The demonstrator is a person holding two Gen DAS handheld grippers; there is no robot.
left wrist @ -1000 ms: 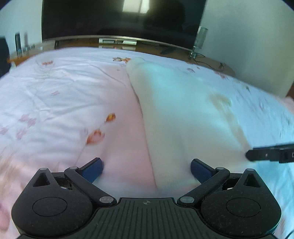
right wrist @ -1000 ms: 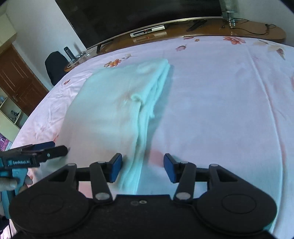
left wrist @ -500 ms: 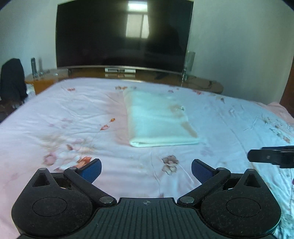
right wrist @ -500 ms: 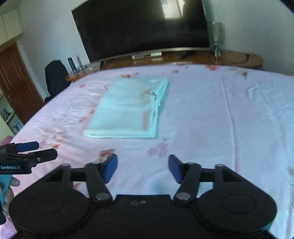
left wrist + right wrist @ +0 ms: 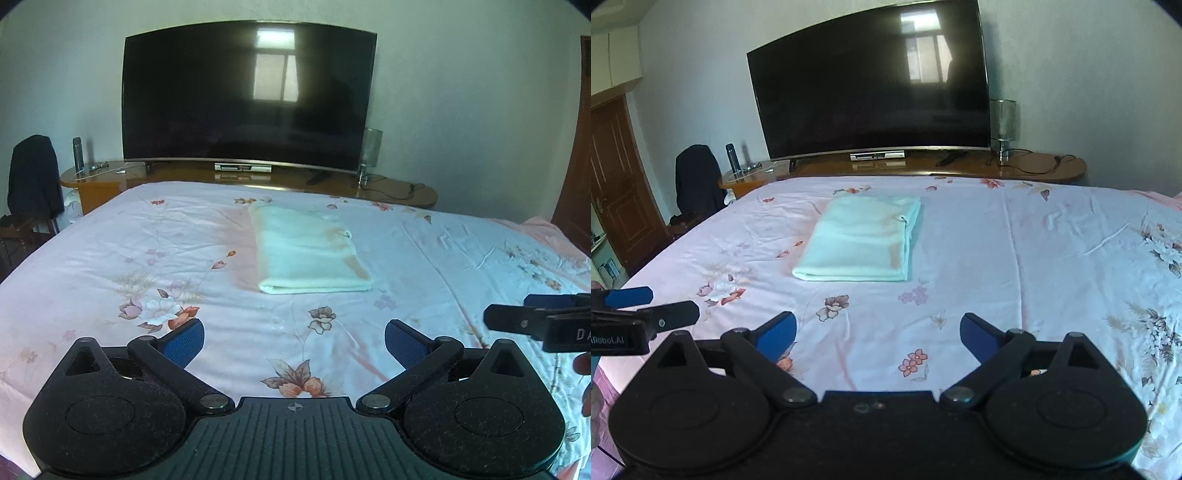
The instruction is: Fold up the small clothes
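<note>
1. Lying flat on the floral bedsheet (image 5: 110, 251), the folded pale cloth (image 5: 308, 254) sits at twelve o'clock from both grippers, well apart from each; its rounded fold faces the cameras.
2. Hovering over the sheet, the left gripper (image 5: 294, 338) has its blue pads spread wide, holding nothing; the right gripper (image 5: 878, 330) is likewise wide apart and empty.
3. Standing beyond the bed at twelve o'clock, a dark television (image 5: 871, 81) rests on a wooden console (image 5: 1052, 168); a draped chair (image 5: 33, 177) sits at ten o'clock.
</note>
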